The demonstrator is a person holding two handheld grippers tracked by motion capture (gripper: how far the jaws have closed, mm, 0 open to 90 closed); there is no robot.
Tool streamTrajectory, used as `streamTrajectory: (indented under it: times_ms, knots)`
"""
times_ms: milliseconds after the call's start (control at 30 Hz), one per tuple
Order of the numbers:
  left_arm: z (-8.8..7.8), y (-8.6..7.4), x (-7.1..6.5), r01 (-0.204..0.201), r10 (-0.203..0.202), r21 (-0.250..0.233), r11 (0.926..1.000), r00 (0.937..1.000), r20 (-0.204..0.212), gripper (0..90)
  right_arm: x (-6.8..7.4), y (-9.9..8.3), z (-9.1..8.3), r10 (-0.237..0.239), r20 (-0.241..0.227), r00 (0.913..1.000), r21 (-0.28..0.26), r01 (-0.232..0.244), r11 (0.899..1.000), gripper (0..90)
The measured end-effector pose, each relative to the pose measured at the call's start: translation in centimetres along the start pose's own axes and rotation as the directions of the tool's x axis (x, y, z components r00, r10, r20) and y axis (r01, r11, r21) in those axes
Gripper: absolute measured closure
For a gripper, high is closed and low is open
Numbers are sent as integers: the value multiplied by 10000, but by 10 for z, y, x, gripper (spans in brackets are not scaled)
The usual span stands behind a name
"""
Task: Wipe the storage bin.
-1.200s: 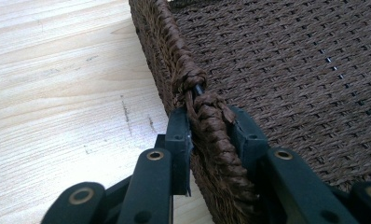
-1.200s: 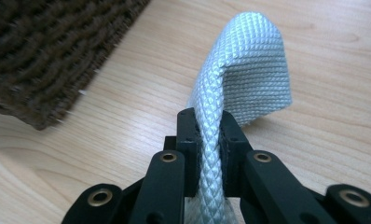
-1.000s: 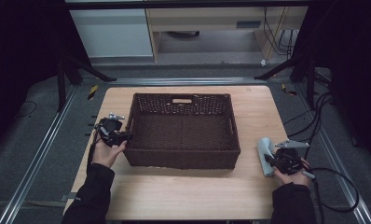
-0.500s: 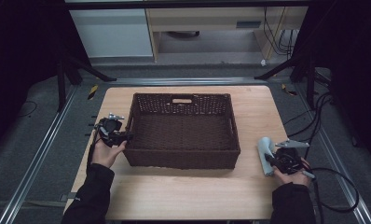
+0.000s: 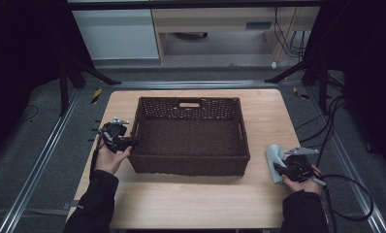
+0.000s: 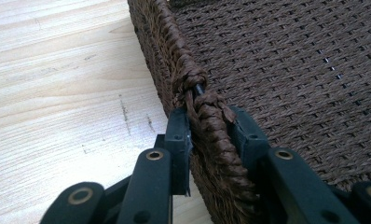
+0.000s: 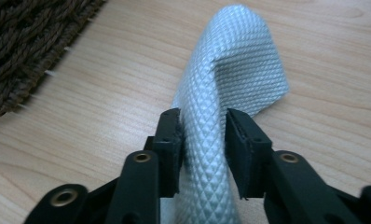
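The right gripper (image 7: 202,140) has just been opening; its jaws now stand slightly apart around the pale blue cloth (image 7: 230,74), letting it rest on the table (image 5: 191,204) at lower right, likely released. The left gripper (image 6: 209,135) clamps the wicker basket's (image 5: 191,141) left rim.

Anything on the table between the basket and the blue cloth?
Nothing: bare wood. In the high view a strip of table separates the basket from the cloth; the right gripper view shows the same bare gap.
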State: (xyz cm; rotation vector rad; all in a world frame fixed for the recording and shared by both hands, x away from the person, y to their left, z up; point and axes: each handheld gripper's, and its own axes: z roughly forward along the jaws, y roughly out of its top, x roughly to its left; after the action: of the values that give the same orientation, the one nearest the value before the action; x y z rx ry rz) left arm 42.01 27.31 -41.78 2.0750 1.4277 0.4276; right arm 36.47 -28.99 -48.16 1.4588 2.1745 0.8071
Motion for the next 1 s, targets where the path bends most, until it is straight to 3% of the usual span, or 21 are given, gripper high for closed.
streamTrajectory:
  times_ms: [267,433,600,800,867,1000]
  knots:
    - [0,1,-1,-63,64,98,9999,10000,-51,711,-2,8,-13,180,120,9998,-775,-170,9969,564]
    - [0,1,0,-53,53,126,9999,10000,-31,711,3,28,-30,171,-50,9998,-1476,-176,9889,570]
    - [-1,2,1,-106,106,202,9997,9999,-36,715,22,55,-44,-227,-531,9983,-2030,115,9791,578]
    - [-2,3,9,-185,184,280,9994,9998,53,720,41,84,-48,-627,-973,9933,-2482,368,9680,576]
    - [-2,3,11,-196,194,259,9995,9998,109,719,47,93,-46,-671,-1212,9904,-2642,330,9639,578]
    - [-2,2,11,-295,293,201,9994,9995,98,714,63,108,-30,-954,-1548,9833,-2485,547,9671,588]
